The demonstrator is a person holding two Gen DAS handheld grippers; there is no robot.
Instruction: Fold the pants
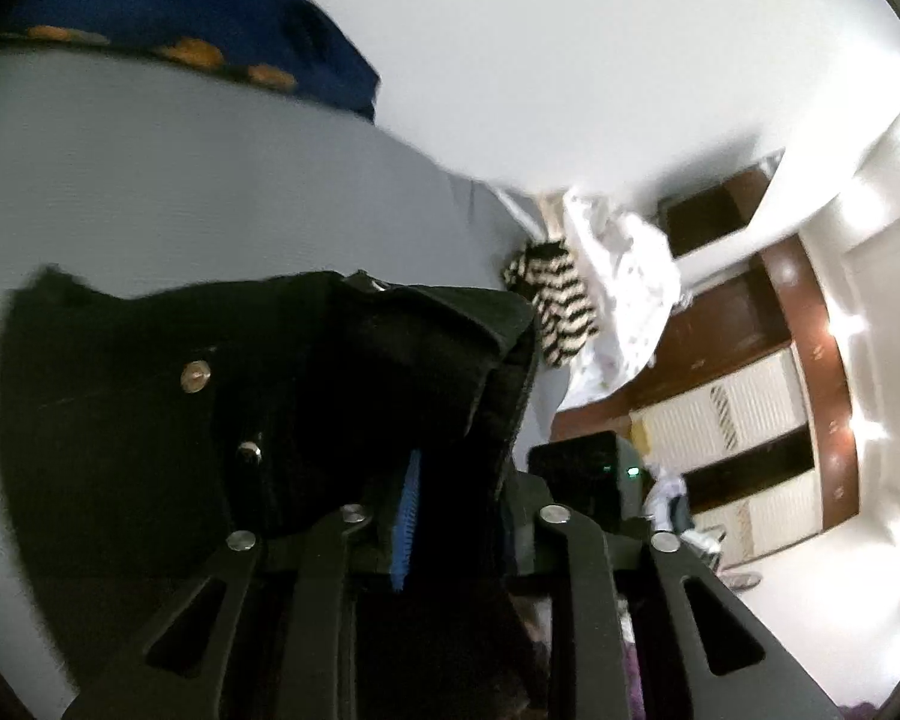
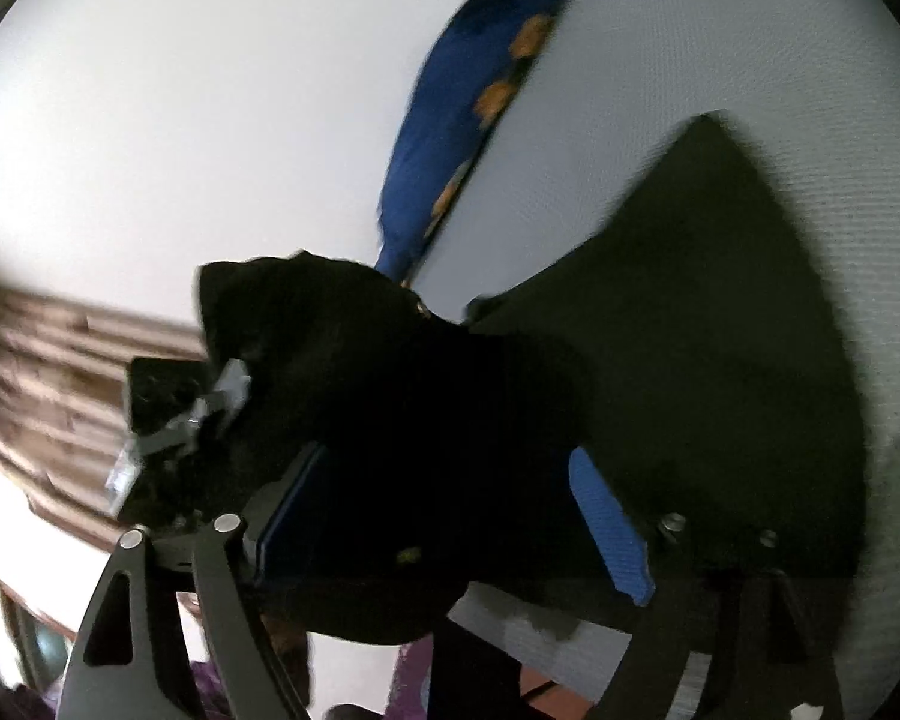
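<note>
I see the pants [image 1: 222, 396] on the bed [image 1: 210, 180] at lower left of the left wrist frame, a pillow [image 1: 198, 12] at upper left, a clothes heap [image 1: 594, 276] right of centre.

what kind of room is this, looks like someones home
Probably a bedroom at home: the black pants lie on a pale sheet like a bed, wooden wardrobe doors stand behind, and a striped garment hangs nearby.

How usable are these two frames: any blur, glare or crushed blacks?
Left wrist: strong fisheye bending, blown-out glare on the wardrobe, and the black pants lose nearly all fold detail. Right wrist: motion smear on the curtain and blue pillow, and the pants are a near-featureless black mass.
</note>
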